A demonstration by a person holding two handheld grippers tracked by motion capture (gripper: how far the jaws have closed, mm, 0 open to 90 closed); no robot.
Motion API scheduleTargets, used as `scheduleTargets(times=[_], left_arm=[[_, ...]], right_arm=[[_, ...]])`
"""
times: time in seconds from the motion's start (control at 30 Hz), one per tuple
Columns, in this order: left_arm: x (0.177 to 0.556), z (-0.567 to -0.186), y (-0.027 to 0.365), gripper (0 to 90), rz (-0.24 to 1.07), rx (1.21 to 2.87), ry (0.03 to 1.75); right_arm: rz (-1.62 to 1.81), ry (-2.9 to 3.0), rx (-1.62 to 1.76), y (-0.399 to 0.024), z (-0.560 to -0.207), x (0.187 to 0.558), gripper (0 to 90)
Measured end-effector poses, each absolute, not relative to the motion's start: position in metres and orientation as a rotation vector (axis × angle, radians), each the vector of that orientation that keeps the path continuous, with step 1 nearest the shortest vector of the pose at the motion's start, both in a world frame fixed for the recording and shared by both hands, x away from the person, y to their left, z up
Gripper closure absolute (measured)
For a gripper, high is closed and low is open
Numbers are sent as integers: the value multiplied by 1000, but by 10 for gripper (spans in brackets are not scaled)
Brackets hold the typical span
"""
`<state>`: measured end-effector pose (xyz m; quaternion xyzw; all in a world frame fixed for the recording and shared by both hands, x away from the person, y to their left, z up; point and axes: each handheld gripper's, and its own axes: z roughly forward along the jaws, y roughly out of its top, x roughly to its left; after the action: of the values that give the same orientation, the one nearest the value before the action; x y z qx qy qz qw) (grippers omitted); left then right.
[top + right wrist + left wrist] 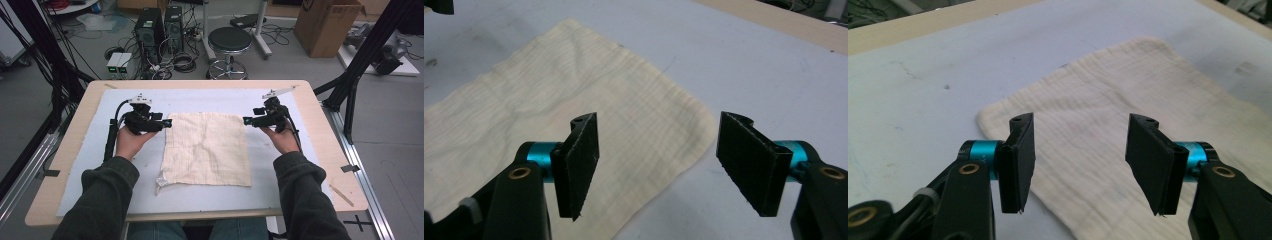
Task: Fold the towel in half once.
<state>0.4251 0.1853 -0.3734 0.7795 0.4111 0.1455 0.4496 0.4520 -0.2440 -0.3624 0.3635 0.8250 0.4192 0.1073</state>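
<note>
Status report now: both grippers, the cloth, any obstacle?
Left gripper open, at the cloth's far left corner. Right gripper open, at its far right corner. Cloth flat on the table, not gripped. No obstacle near.

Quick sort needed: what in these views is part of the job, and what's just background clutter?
In play:
- cream cloth, flat on the white mat
- left gripper, jaws apart at the cloth's far left corner
- right gripper, jaws apart at its far right corner

Lying about:
- black stool
- cardboard box
- two computer towers
- cables on the floor
</note>
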Motion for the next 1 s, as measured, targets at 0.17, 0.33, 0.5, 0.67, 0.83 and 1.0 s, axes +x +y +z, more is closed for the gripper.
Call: scheduleTargets(times=[0.17,0.33,0.5,0.67,0.83,1.0], left_arm=[[445,-378,180,486,401,1923,1049],[459,-396,176,512,415,1939,1110],[470,-414,177,522,428,1951,1183],[477,-426,174,533,464,1928,1215],[482,-436,167,535,472,1921,1246],[483,-443,162,596,490,1946,1270]], right_arm=[[1210,2400,1104,-243,-364,469,446],[1158,2400,1164,-240,-381,484,535],[1120,2411,1209,-234,-398,495,565],[1107,2407,1256,-231,-410,502,564],[1117,2386,1326,-232,-419,507,562],[1075,2400,1368,-228,-428,509,582]])
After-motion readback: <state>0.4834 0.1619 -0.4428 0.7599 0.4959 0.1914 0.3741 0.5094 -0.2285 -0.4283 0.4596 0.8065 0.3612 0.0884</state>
